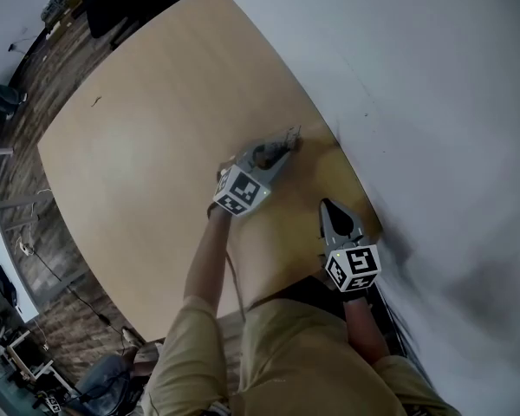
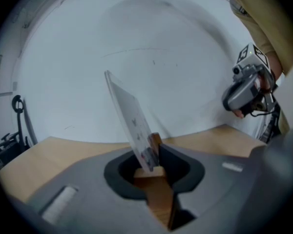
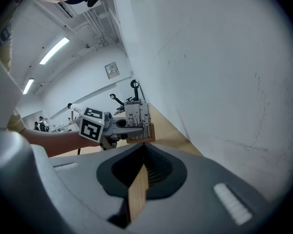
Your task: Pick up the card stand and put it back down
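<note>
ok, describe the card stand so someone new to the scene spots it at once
Find the light wooden table and follow its edge along the white wall. There the left gripper has its jaws on the card stand. It is a small wooden block holding a white card printed with thin black stems, unlike the plain grey gripper gripping it.

We find no word, number or brand name that can be read. The card stand (image 2: 132,116) clamped between the left gripper's (image 2: 154,162) jaws carries only small dark printed marks, too fine to read as letters. The marker cube (image 3: 92,126) behind those jaws shows black-and-white squares, no text. A small wall plaque (image 3: 111,70), far beyond the right gripper's (image 3: 144,147) jaws, is too small to read.
</note>
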Demonstrator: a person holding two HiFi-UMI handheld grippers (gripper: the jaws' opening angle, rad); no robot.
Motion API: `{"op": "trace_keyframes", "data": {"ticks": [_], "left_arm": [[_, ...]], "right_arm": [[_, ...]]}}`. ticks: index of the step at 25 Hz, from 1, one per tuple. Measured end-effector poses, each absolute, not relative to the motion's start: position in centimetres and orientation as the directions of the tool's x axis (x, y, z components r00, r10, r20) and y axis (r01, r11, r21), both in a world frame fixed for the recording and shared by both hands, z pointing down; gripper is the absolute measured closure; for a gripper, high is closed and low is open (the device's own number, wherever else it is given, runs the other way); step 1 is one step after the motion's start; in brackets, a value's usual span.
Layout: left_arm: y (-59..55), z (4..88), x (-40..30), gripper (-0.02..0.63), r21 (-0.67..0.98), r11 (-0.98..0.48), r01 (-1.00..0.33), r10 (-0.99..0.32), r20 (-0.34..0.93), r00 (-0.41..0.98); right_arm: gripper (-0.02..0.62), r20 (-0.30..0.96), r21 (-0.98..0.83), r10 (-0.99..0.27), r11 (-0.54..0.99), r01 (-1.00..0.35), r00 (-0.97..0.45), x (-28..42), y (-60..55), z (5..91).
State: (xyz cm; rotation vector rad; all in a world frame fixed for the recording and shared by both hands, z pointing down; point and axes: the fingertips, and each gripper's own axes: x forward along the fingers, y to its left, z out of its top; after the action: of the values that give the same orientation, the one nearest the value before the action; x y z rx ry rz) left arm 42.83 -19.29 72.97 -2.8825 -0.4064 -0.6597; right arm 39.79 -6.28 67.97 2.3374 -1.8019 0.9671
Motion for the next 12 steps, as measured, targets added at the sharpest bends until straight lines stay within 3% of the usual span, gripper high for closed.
{"op": "trace_keyframes", "data": {"ticks": [12], "left_arm": [[-17.4, 77.6, 42.5, 0.526, -0.185, -0.881, 0.436, 0.252, 0.597, 0.762]], "right_arm": [[0.591, 0.531, -0.328, -0.834, -0.363, -0.872, 0.148, 39.5, -4.0, 70.0]]}}
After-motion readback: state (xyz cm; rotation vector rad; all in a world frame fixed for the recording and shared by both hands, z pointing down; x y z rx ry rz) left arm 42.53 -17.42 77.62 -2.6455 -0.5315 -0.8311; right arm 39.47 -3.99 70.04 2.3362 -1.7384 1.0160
